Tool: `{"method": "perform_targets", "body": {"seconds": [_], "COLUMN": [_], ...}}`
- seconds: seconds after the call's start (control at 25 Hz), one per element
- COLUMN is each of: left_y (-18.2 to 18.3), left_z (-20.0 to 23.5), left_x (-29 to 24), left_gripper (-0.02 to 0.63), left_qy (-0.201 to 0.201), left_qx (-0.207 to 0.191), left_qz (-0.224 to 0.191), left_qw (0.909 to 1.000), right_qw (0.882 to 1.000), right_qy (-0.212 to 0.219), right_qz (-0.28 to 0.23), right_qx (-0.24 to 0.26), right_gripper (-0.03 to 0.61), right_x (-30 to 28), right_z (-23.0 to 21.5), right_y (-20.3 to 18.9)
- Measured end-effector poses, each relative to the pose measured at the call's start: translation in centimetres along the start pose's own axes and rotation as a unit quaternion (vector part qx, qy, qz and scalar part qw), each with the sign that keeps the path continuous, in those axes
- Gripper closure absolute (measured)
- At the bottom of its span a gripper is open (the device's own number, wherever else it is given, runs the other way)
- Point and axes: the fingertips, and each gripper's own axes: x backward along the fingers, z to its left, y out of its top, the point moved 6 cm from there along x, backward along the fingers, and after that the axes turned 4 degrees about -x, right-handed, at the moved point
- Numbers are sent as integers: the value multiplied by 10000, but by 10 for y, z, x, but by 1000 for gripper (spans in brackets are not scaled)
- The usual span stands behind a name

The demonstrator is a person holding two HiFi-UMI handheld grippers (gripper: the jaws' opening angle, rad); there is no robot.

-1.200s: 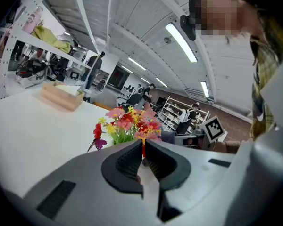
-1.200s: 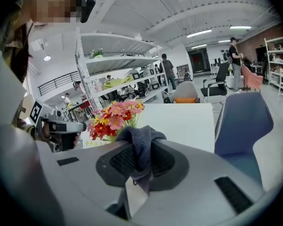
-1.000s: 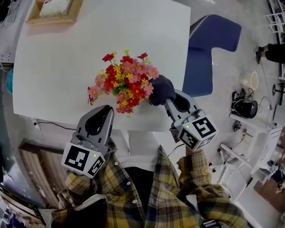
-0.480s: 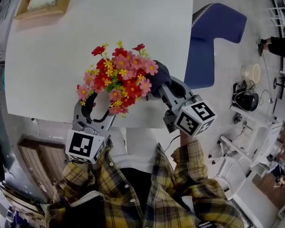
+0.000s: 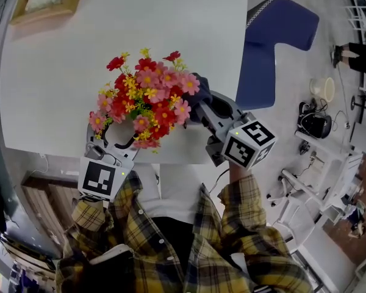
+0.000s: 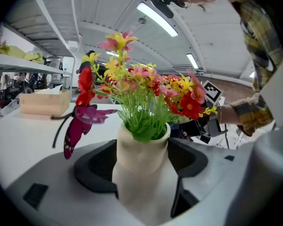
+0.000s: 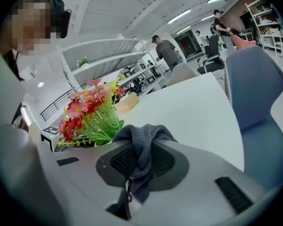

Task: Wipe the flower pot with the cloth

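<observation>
**Pot and cloth before wiping.** The flower pot (image 6: 141,159) stands upright, its long axis vertical, directly between the jaws of the left gripper (image 5: 113,140). These jaws have just been opening and now stand wide, one on each side of the pot's neck. We judge that they flank it and do not yet clamp it. The pot is at the near edge of the tabletop (image 5: 171,29). Its base is hidden behind the gripper body, so we cannot tell whether it rests there.

The right gripper (image 5: 210,107) has its jaws closed on the dark grey cloth (image 7: 144,145), which bunches out ahead of them. In the head view the cloth lies just to the right of the flowers (image 5: 143,96), level with the bouquet and above the pot's wall. We judge that the coming move depends on bringing the cloth down and leftward onto that wall while the left jaws steady the pot.

The pot is cream, smooth and matt, with a narrow neck widening below. It holds green stems with red, pink and yellow blooms and a magenta butterfly ornament (image 6: 78,126).
</observation>
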Motion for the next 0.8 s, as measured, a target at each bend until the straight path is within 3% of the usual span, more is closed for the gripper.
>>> {"method": "perform_targets", "body": {"seconds": [0.28, 0.6, 0.8], "left_y": [3, 3, 5], "left_z": [2, 5, 8], "left_x": [-4, -3, -3], "left_gripper": [291, 291, 291], "left_qy": [-166, -226, -353], "left_qx": [-482, -664, -861], "left_qz": [61, 168, 244], "left_qw": [9987, 9974, 9954], "right_qw": [9984, 9962, 9940], "right_qy": [353, 554, 627], "right_qz": [422, 649, 746], "right_qx": [159, 194, 491], "right_gripper": [541, 541, 541], "right_x": [-17, -22, -26], "right_z": [13, 14, 12], "right_y": [-6, -5, 3]}}
